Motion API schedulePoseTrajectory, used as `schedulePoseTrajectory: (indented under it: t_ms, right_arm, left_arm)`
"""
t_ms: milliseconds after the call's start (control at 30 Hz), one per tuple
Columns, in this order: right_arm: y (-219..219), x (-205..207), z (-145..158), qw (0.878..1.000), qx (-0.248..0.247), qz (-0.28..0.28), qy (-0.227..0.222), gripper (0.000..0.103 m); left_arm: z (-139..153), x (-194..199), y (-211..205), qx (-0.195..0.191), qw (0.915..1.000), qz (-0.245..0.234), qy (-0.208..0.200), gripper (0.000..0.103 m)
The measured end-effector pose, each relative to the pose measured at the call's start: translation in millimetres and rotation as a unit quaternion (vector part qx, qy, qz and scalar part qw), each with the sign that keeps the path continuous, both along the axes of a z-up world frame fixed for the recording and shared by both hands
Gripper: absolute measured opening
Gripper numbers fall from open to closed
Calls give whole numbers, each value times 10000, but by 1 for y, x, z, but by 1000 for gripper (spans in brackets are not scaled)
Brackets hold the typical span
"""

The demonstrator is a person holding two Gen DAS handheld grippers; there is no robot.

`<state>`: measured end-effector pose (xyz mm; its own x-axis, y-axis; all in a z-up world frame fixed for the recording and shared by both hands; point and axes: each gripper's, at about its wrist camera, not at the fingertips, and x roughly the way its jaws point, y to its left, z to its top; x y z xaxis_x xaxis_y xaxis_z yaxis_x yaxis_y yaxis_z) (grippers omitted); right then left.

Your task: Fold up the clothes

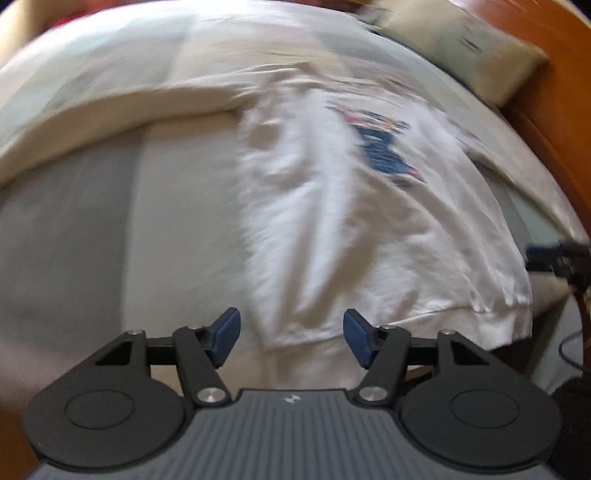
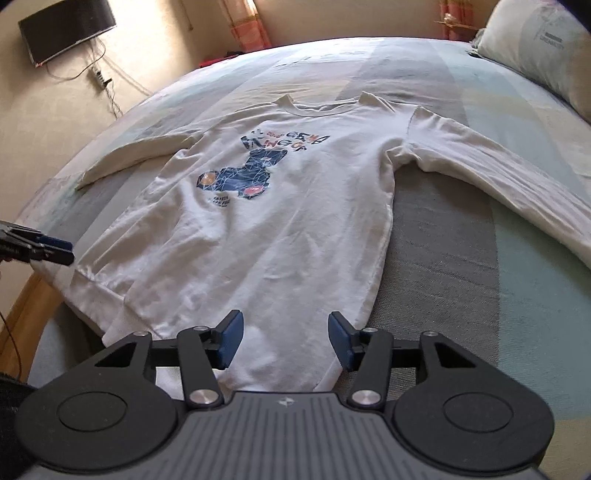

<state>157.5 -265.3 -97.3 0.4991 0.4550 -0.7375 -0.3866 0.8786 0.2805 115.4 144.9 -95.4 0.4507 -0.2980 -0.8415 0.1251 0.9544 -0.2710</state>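
Sweatshirt (image 2: 273, 229), white and long-sleeved with a dark blue print on the chest, lies face up and spread flat on the bed (image 2: 461, 258), its hem toward the near edge and its collar toward the far side. Nearest, the right gripper (image 2: 286, 336) hovers over the hem close to the garment's right bottom corner, blue pads spread wide with nothing between them. The left gripper (image 1: 291, 338) is likewise spread and empty, above the hem at the opposite bottom corner; its view is smeared by blur, so whether the pads touch the cloth cannot be told. Farther out, both sleeves stretch sideways across the striped grey and pale green cover. A pillow (image 2: 543, 48) sits at the far right corner of the bed, and a dark screen (image 2: 66, 27) hangs on the wall beyond the far left edge.
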Motion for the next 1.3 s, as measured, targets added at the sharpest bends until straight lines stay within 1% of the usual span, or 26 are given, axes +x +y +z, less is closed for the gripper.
schedulePoseTrajectory:
  t_ms: [133, 200, 333, 433, 467, 500, 633, 700, 800, 867, 933, 1000, 1067, 1133, 1167, 1233, 1300]
  right_arm:
    - [-9, 8, -2, 9993, 241, -283, 66, 57]
    - [-19, 17, -3, 9977, 472, -473, 137, 57]
    - [-45, 51, -12, 9894, 1043, -961, 319, 57]
    - [-64, 82, -25, 9761, 1603, -1385, 486, 57]
    - [-69, 94, -29, 9707, 1784, -1520, 535, 57]
    - [-72, 105, -33, 9666, 1901, -1624, 556, 57]
    - [-73, 147, -49, 9528, 2191, -2018, 582, 57]
    - [-74, 164, -57, 9418, 2446, -2232, 580, 57]
    - [-76, 178, -68, 9204, 2855, -2601, 604, 57]
    - [-72, 183, -69, 9177, 2859, -2710, 509, 57]
    - [-65, 184, -67, 9212, 2722, -2748, 415, 57]
    - [-58, 185, -64, 9278, 2528, -2727, 311, 57]
    - [-51, 186, -61, 9346, 2333, -2679, 202, 48]
    - [-48, 189, -63, 9379, 2168, -2701, 217, 15]
    - [-51, 189, -65, 9364, 2204, -2720, 235, 13]
    - [-55, 189, -68, 9329, 2297, -2760, 272, 11]
    - [-61, 190, -65, 9352, 2136, -2821, 175, 11]
  left_arm:
    - [3, 18, -31, 236, 9985, -472, -164, 64]
    - [5, 26, -46, 354, 9966, -708, -246, 64]
    - [2, 39, -60, 498, 9953, -759, -351, 65]
    - [1, 41, -66, 526, 9953, -684, -431, 65]
    - [1, 42, -68, 532, 9954, -659, -457, 68]
    - [0, 43, -69, 522, 9956, -626, -465, 72]
    - [-2, 45, -72, 480, 9965, -509, -460, 72]
    - [-2, 47, -73, 471, 9968, -462, -448, 72]
    - [-4, 51, -74, 436, 9973, -420, -427, 72]
    - [-5, 54, -76, 440, 9972, -425, -419, 72]
    - [-6, 58, -78, 495, 9969, -452, -415, 72]
    - [-7, 60, -78, 510, 9968, -455, -409, 72]
    - [-7, 61, -77, 517, 9968, -455, -401, 72]
    - [-8, 62, -77, 524, 9968, -454, -394, 72]
    - [-9, 63, -76, 528, 9968, -453, -391, 72]
    - [-9, 64, -76, 535, 9968, -453, -383, 72]
    - [-10, 65, -75, 543, 9968, -452, -376, 72]
